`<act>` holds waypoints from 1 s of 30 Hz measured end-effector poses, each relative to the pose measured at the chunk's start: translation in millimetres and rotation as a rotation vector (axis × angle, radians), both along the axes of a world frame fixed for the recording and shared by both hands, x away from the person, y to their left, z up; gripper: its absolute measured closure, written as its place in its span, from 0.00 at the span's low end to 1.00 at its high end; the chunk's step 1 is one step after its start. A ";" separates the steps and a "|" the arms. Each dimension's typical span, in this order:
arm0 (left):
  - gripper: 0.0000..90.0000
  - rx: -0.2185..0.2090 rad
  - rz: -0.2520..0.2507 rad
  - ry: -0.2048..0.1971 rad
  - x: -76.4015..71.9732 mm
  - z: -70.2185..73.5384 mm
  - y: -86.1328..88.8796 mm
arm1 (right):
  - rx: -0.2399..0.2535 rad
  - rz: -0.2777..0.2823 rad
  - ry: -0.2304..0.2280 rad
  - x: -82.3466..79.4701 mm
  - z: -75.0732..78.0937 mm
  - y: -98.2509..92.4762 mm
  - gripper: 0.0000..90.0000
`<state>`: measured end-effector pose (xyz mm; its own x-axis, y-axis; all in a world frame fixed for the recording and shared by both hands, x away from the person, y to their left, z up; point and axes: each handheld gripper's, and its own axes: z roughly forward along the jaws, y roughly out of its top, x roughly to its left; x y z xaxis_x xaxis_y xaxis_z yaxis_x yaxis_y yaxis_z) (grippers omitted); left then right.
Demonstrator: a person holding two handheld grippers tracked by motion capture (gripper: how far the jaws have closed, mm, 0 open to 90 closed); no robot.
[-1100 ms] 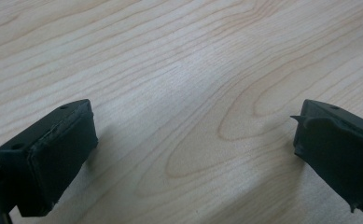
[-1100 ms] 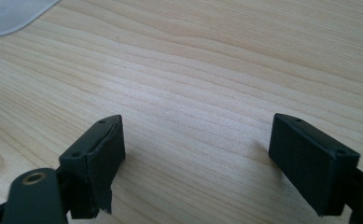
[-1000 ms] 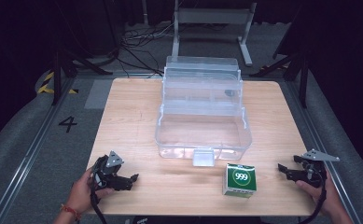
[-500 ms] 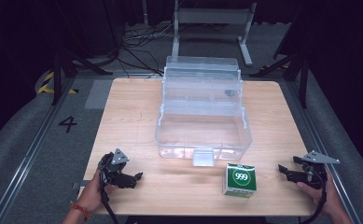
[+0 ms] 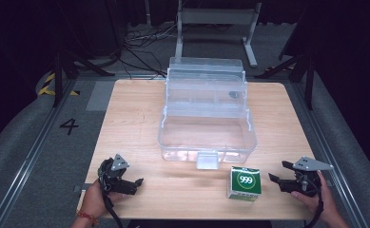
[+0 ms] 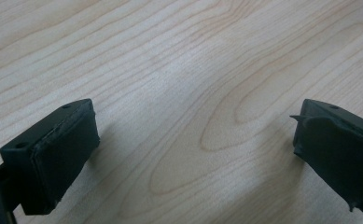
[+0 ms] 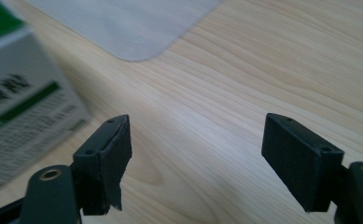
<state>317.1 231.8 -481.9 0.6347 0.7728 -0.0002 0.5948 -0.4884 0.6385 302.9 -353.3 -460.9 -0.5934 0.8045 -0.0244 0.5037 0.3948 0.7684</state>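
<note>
the work is at the approach step: nothing is grasped yet. the right gripper [image 5: 278, 181] rests on the table [image 5: 140, 123] at 3 o'clock of the carton [image 5: 244, 183], near it but apart, jaws spread and empty. the left gripper [image 5: 134, 184] sits at 9 o'clock, well apart from the carton, jaws also spread over bare wood. the carton stands upright at 6 o'clock of the clear box [image 5: 206, 137], just beside its front latch [image 5: 207, 160]. the box is open, lid raised at 12 o'clock; its main tub appears empty. judged next move: bring the right jaws round the carton sides, close, then lift it over the front wall into the tub.
</note>
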 end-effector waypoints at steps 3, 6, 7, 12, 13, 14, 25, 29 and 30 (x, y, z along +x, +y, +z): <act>0.01 0.004 -0.019 0.011 -1.8 0.8 -0.4 | -0.001 0.042 -0.009 -4.0 2.7 14.2 0.28; 0.06 -0.010 -0.047 0.006 -3.7 2.0 -2.0 | 0.005 0.067 -0.015 -6.8 4.0 22.8 0.28; 0.09 -0.006 -0.053 0.007 -3.9 2.5 -2.3 | -0.001 0.076 -0.023 -7.9 4.5 26.2 0.29; 0.15 -0.006 -0.105 0.014 -7.4 4.6 -9.4 | -0.005 0.097 -0.025 -10.1 5.5 36.0 0.30; 0.17 -0.012 -0.124 0.022 -8.2 4.8 -11.5 | -0.008 0.103 -0.027 -10.0 5.3 37.4 0.31; 0.16 -0.002 -0.132 0.020 -8.9 5.5 -12.8 | -0.012 0.105 -0.025 -10.0 5.4 38.7 0.32; 0.17 0.014 -0.273 0.047 -14.6 11.7 -39.6 | -0.017 0.141 -0.016 -10.6 5.4 60.1 0.33; 0.17 0.019 -0.309 0.043 -17.3 16.9 -51.7 | -0.035 0.168 -0.018 -10.2 5.7 75.5 0.33; 0.17 0.025 -0.317 0.038 -18.3 18.7 -55.1 | -0.040 0.176 -0.018 -10.7 6.3 79.3 0.33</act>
<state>298.8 176.6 -463.2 0.8436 0.5369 -0.0122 0.4339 -0.6681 0.6045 292.2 -274.1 -454.7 -0.7241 0.6865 -0.0662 0.4105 0.5061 0.7585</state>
